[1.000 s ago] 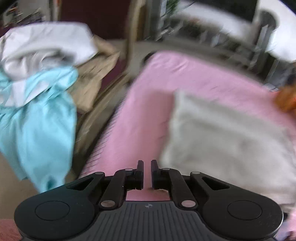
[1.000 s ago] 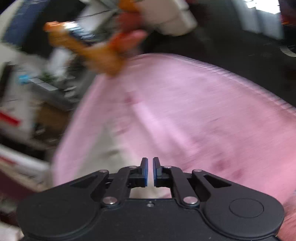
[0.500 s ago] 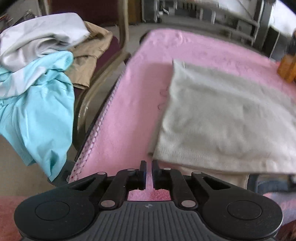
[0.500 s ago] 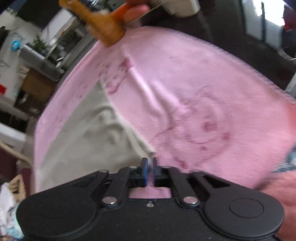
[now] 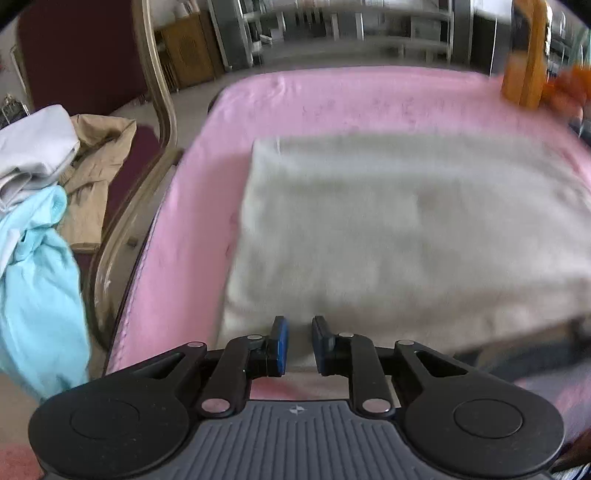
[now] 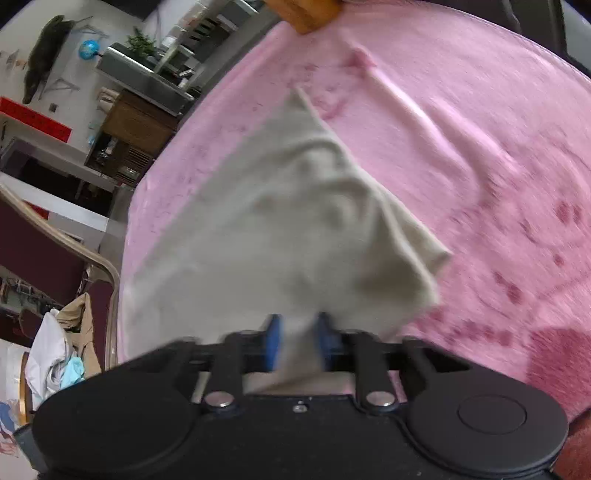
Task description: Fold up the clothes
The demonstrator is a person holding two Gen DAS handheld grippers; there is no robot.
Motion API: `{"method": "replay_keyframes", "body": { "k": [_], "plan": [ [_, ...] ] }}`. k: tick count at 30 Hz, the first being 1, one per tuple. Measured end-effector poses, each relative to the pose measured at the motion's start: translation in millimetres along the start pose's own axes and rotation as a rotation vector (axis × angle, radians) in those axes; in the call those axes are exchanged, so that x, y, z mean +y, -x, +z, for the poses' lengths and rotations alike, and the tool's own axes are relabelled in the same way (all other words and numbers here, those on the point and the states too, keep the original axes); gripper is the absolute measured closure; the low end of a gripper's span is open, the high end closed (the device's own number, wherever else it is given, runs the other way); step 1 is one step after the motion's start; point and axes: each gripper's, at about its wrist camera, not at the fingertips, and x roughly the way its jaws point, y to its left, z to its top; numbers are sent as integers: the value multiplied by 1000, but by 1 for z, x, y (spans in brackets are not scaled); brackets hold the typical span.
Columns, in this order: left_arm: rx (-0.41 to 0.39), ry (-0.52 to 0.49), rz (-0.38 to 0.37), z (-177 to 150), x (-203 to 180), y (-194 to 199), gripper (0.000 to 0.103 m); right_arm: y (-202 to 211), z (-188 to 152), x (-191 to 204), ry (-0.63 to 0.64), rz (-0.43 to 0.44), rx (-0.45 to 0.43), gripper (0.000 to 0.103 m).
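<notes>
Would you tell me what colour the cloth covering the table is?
Pink, with faint darker pink printed motifs; the table cloth shows best in the right wrist view.

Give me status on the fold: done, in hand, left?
Done: beige garment lies folded flat on the pink cloth. In hand: right gripper pinches its near edge; left gripper, jaws just opening, holds nothing. Left: the clothes pile on the chair.

- A maroon chair (image 5: 74, 55) with a curved wooden frame stands left of the pink-covered table (image 5: 192, 221).
- Grey metal shelving (image 5: 369, 29) (blurred) lines the back.
- A wooden cabinet (image 6: 136, 125) stands against a white wall (image 6: 74, 96).
</notes>
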Motion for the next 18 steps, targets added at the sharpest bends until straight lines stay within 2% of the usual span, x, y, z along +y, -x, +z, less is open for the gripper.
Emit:
{"method": "replay_keyframes", "body": {
  "k": [2, 3, 4, 5, 7, 8, 10, 12, 15, 18],
  "plan": [
    [21, -42, 16, -8, 0, 9, 83, 16, -3, -12, -38, -36, 8, 97],
    [15, -29, -2, -12, 3, 13, 84, 26, -4, -19, -55, -69, -13, 84],
    [-12, 5, -32, -12, 8, 17, 84, 33, -3, -26, -76, -83, -68, 77],
    [-41, 41, -63, -12, 14, 21, 84, 40, -2, -34, -105, -80, -119, 73],
    [-93, 92, -97, -6, 22, 26, 83, 54, 2, -53, -205, 17, -190, 73],
    [-105, 109, -109, -3, 23, 26, 83, 56, 2, -58, -227, 20, -206, 72],
    [-130, 141, -135, 1, 24, 28, 83, 54, 3, -63, -244, 19, -208, 69],
    [-119, 129, -156, 3, 19, 26, 83, 46, 3, -63, -240, 29, -186, 55],
    [-117, 96, -156, 4, 12, 27, 82, 45, 4, -61, -245, 47, -190, 56],
    [-112, 110, -168, 5, 15, 24, 82, 44, 5, -61, -256, 66, -219, 56]
  ]
}}
